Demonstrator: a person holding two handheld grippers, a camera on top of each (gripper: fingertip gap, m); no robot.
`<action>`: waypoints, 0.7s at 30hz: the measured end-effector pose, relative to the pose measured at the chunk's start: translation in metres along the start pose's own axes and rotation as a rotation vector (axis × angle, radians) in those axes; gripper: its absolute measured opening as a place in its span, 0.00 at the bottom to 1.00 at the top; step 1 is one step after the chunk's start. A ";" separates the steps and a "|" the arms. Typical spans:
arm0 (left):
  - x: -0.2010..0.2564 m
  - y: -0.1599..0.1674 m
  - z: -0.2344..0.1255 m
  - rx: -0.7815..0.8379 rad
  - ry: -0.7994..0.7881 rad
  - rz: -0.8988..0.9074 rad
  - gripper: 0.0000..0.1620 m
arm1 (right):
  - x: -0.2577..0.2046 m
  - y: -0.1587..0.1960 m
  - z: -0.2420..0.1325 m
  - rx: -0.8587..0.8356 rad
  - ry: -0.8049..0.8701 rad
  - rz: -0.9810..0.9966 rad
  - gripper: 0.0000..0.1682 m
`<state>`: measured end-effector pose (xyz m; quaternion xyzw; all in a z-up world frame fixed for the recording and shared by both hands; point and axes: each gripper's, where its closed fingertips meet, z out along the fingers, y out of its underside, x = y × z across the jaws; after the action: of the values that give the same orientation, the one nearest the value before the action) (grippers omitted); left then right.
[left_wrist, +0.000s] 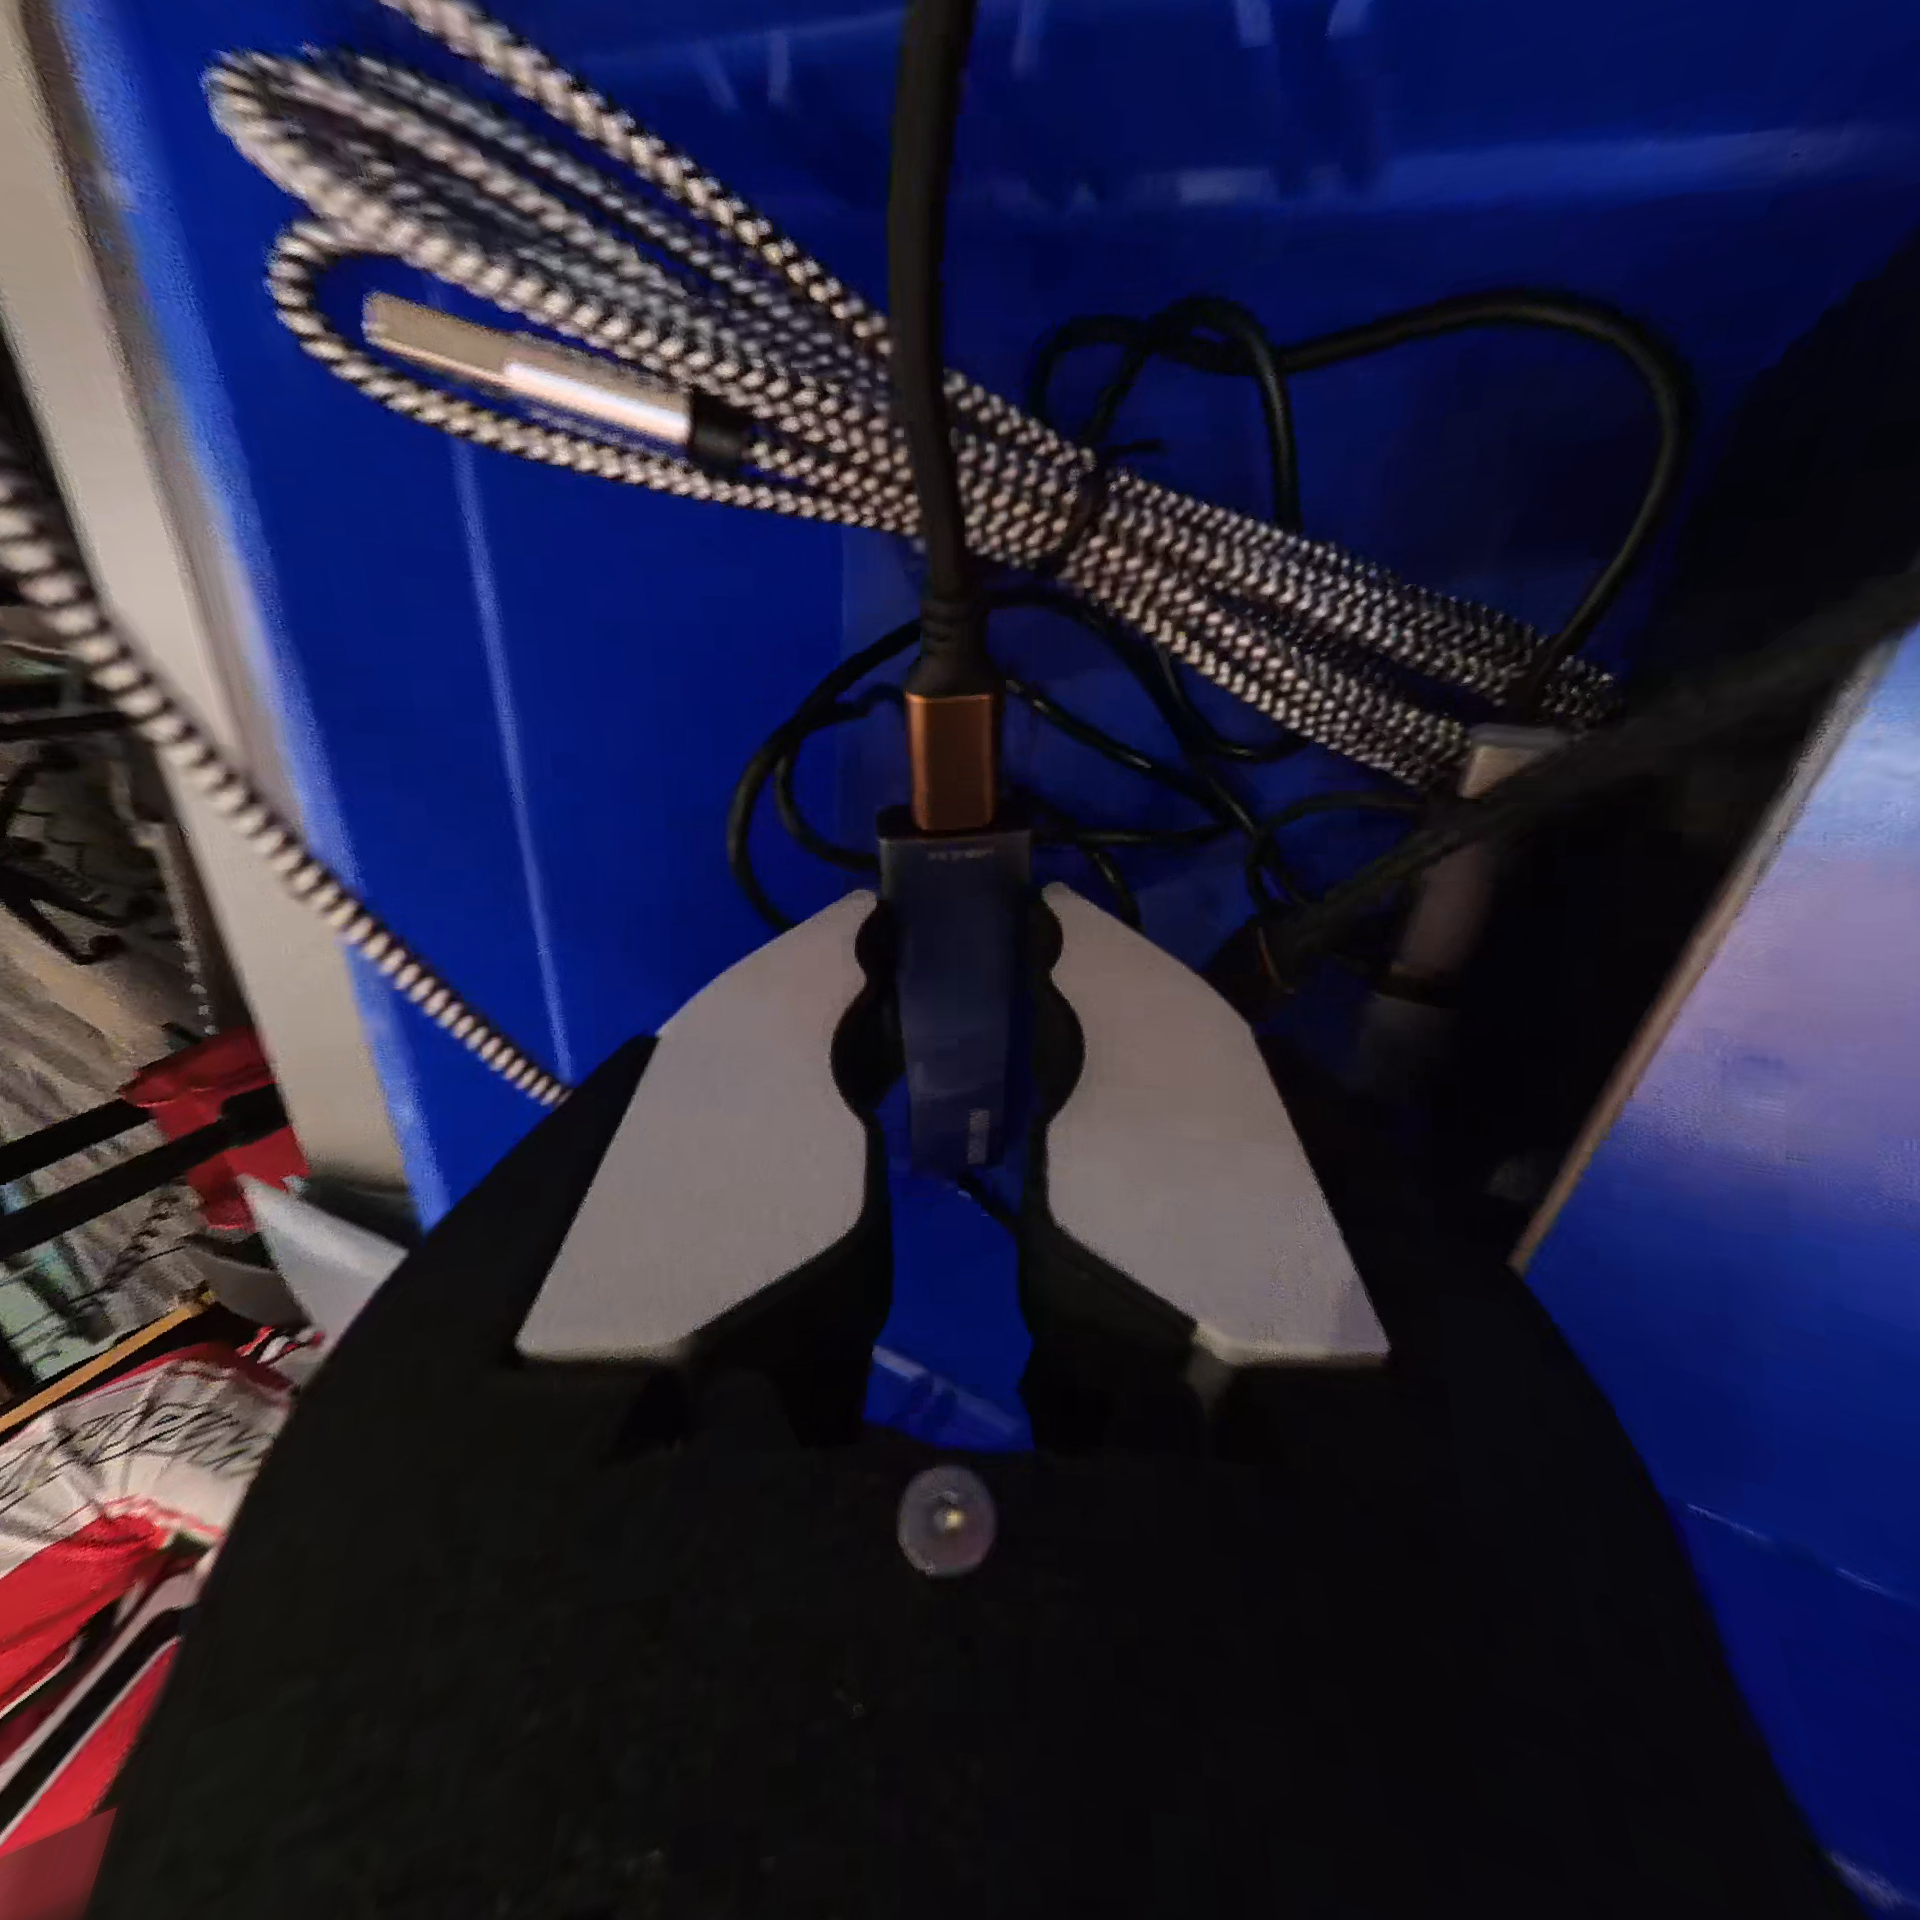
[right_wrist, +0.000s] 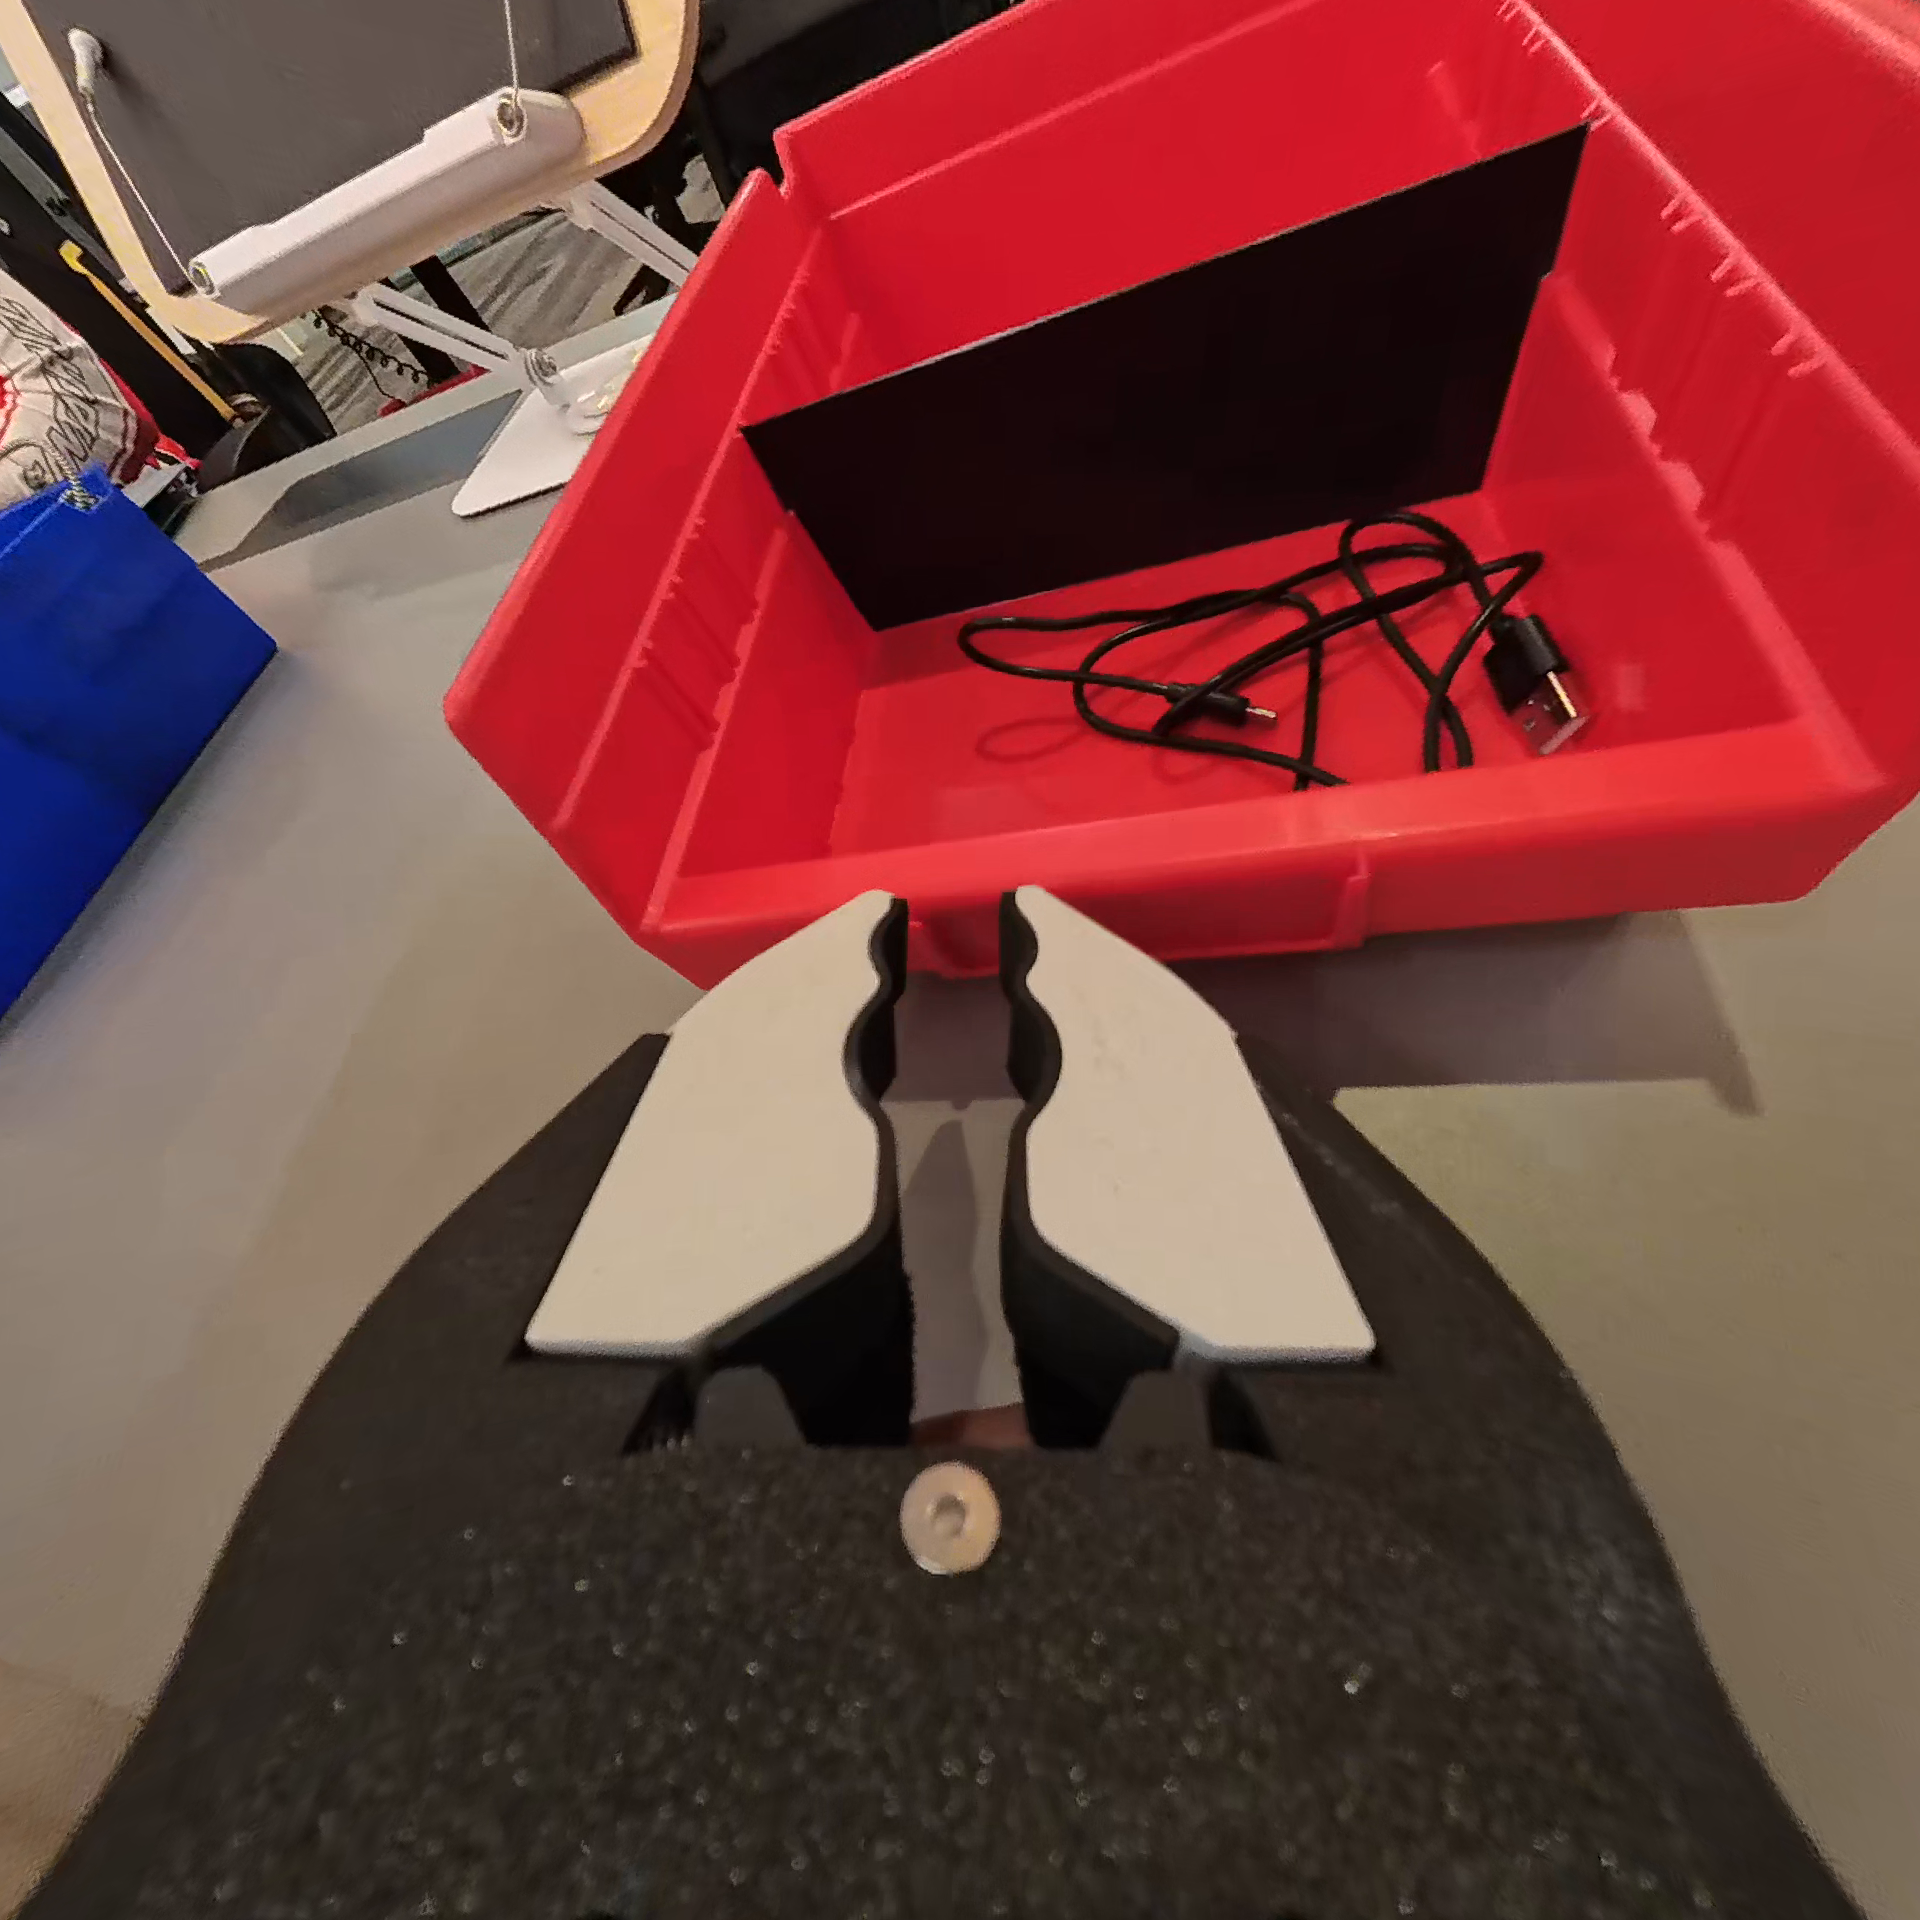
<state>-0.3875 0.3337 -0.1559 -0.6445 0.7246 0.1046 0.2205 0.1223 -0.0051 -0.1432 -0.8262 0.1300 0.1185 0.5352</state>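
My left gripper (left_wrist: 957, 914) is shut on a dark blue-grey adapter (left_wrist: 956, 997) with a copper-coloured plug (left_wrist: 949, 764) and a black cable (left_wrist: 925, 312) running up from it. It hangs over the inside of a blue bin (left_wrist: 582, 675). In the bin lie a black-and-white braided cable (left_wrist: 1039, 488) with a silver plug (left_wrist: 540, 374) and a thin black cable (left_wrist: 1455, 343). My right gripper (right_wrist: 953, 914) is empty, its jaws a narrow gap apart, just above the grey table (right_wrist: 312, 1039) in front of a red bin (right_wrist: 1039, 883). A black USB cable (right_wrist: 1351, 644) lies in the red bin.
A black divider (right_wrist: 1164, 416) stands across the red bin. The blue bin (right_wrist: 94, 665) shows at the left of the right wrist view. A white stand with a wooden-edged panel (right_wrist: 416, 177) is at the back left. A dark divider (left_wrist: 1621, 935) stands in the blue bin at right. The left gripper's tips are roughly 60 centimetres from the right gripper's.
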 end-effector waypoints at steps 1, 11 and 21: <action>-0.005 0.000 -0.007 0.017 -0.038 -0.006 0.15 | 0.000 0.000 0.000 0.002 -0.001 -0.002 0.10; -0.067 -0.015 -0.176 0.316 -0.574 -0.191 0.14 | -0.002 -0.004 -0.014 0.039 -0.027 0.045 0.10; -0.093 -0.105 -0.388 0.786 -1.065 -0.405 0.14 | -0.018 -0.010 -0.021 0.073 -0.054 0.005 0.09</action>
<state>-0.3499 0.2320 0.2424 -0.5002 0.3672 0.0933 0.7787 0.1098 -0.0187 -0.1198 -0.8023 0.1216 0.1372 0.5681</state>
